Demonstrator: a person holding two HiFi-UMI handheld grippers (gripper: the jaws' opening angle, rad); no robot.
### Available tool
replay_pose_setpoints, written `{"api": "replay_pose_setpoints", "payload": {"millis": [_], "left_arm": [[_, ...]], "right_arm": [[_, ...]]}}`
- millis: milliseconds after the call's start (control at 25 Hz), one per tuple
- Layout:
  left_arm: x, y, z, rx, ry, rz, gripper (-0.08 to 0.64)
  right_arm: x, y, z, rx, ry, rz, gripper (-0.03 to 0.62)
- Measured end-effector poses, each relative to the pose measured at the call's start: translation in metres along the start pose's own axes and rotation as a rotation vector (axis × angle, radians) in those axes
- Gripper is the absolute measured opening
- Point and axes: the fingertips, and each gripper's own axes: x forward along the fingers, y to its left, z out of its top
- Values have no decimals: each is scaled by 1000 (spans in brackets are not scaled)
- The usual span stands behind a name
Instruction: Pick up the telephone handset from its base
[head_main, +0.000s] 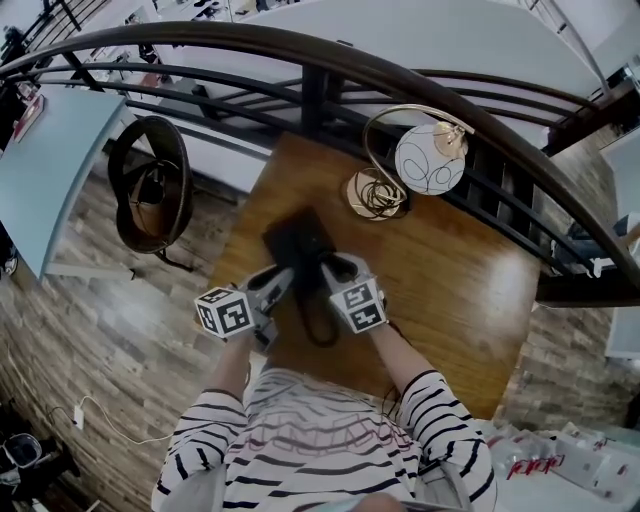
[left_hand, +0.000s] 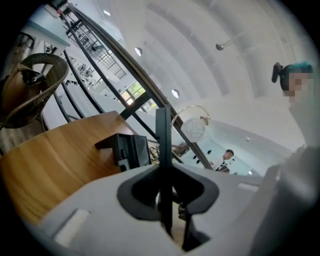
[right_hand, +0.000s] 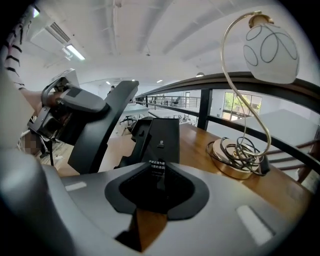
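Now we grip the handset (left_hand: 163, 142) in our left hand-held gripper (left_hand: 167, 197), our right hand-held gripper (right_hand: 156, 182) pinching the base (right_hand: 162, 135).

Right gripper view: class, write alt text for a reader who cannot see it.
The right gripper grips the near end of a black telephone base on a wooden table, while at left the left gripper holds the black handset lifted off it. A lamp with a gold base and white globe stands at right, before a dark railing.
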Motion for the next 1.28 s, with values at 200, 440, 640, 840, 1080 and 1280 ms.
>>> {"api": "replay_pose_setpoints", "payload": {"millis": [200,440,640,840,1080,1280], "left_arm": [[-16,-20,3,41,-21,-7,72],[-29,-56,-2,93,-40,-17,72],[-44,-86,-11,122,-65,-19,72],[-60,-120,-20,166,-83,-31,72],[-77,-155,-33,206,-120,-53,72],[-99,-191,-52,221,-151,-74,72]], "right_arm": [[-36,3,18,52,-96,-24,74],[-102,5,41,136,-224,-56,11],[-154,14,51,162,-299,-64,3],[-196,24,53,198,-346,-63,2],[-236,38,55,219,-394,-42,2],[-276,60,49,208,-421,-31,2]]}}
